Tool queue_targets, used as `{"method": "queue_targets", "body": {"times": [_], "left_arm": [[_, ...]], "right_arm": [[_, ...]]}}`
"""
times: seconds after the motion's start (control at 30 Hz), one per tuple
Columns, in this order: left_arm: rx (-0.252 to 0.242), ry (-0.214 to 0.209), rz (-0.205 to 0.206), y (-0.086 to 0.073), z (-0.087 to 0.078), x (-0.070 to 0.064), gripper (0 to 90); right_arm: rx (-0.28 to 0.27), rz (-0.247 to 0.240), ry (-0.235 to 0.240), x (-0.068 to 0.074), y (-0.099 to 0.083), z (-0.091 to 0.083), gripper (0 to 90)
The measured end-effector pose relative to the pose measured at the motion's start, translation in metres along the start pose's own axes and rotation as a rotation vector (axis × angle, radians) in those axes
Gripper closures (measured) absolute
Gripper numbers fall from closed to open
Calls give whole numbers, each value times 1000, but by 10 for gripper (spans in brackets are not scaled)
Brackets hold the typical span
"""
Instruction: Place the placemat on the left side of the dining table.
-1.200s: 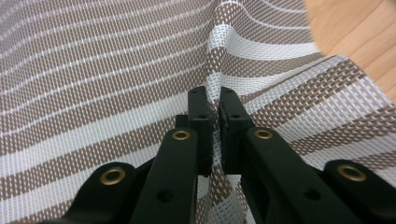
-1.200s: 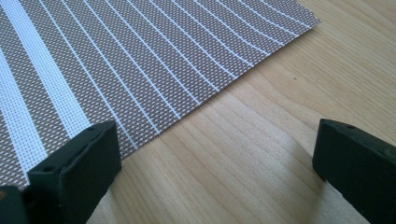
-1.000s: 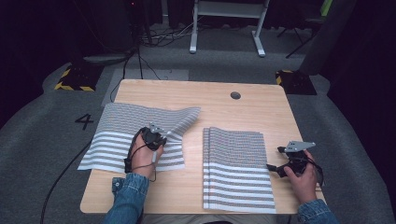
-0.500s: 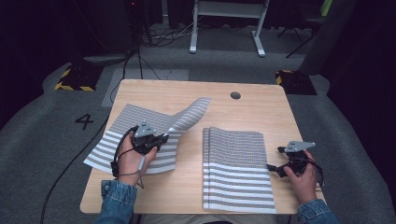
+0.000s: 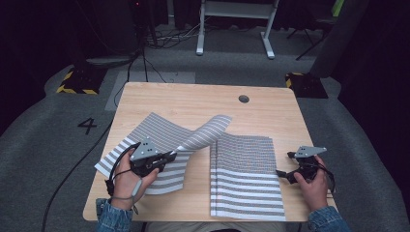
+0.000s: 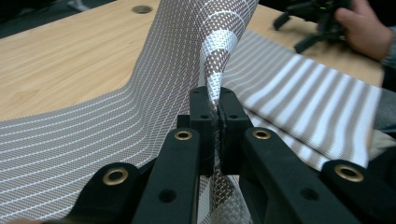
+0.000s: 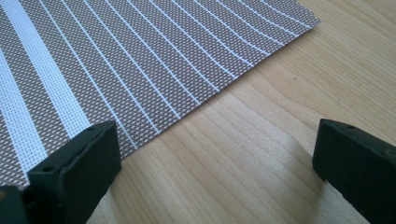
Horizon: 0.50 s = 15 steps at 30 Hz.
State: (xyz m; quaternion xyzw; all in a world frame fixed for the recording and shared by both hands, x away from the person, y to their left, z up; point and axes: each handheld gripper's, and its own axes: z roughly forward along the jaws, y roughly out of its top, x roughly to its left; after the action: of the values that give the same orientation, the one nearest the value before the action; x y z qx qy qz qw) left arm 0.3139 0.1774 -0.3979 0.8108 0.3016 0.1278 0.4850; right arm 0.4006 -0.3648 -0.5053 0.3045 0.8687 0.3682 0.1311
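The far half of the table (image 5: 193,99) lies bare up to its far edge, broken by a grommet hole (image 5: 243,98) near the far right corner. A raised fold of the left striped placemat (image 5: 205,133) arches across the middle, blocking the gap beside the flat right placemat (image 5: 244,179). Bare wood runs along the right edge.

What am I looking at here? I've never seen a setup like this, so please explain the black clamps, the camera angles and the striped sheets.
A person sits at a wooden table holding a hand-operated two-jaw gripper in each hand. One picture comes from a camera above the table; the other two come from cameras riding on each gripper, looking along its black jaws. Two striped woven mats lie on the table. The left gripper is shut on the edge of the left mat, lifting one corner toward the right mat, which lies flat. The right gripper is open, its jaws over bare wood beside that mat's edge.
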Motion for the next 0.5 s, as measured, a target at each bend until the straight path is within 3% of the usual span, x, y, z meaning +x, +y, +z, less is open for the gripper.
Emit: {"method": "queue_targets", "body": {"times": [0.13,0.17,0.2,0.23,0.27,0.3,0.33,0.37,0.4,0.47,0.5], "left_arm": [[-13,-69,26,-5,-4,-8,872],[3,-94,43,-5,-5,-10,872],[30,-124,55,-6,-5,-11,868],[100,-193,75,-8,-2,-14,845],[177,-255,77,-11,2,-16,759],[219,-283,86,-13,5,-18,628],[217,-293,65,-17,10,-21,540],[171,-277,39,-20,14,-23,424],[159,-254,36,-21,16,-21,330],[188,-181,38,-21,15,-16,326],[188,-181,38,-21,15,-16,336]], "right_arm": [[0,0,0,0,0,0,12],[0,0,0,0,0,0,12],[0,0,0,0,0,0,12],[0,0,0,0,0,0,12],[1,0,0,0,0,0,12],[0,0,0,0,0,0,12],[0,0,0,0,0,0,12],[0,1,0,0,0,0,12],[0,0,0,0,0,0,12],[2,2,1,0,0,0,12],[2,2,1,0,0,0,12]]}}
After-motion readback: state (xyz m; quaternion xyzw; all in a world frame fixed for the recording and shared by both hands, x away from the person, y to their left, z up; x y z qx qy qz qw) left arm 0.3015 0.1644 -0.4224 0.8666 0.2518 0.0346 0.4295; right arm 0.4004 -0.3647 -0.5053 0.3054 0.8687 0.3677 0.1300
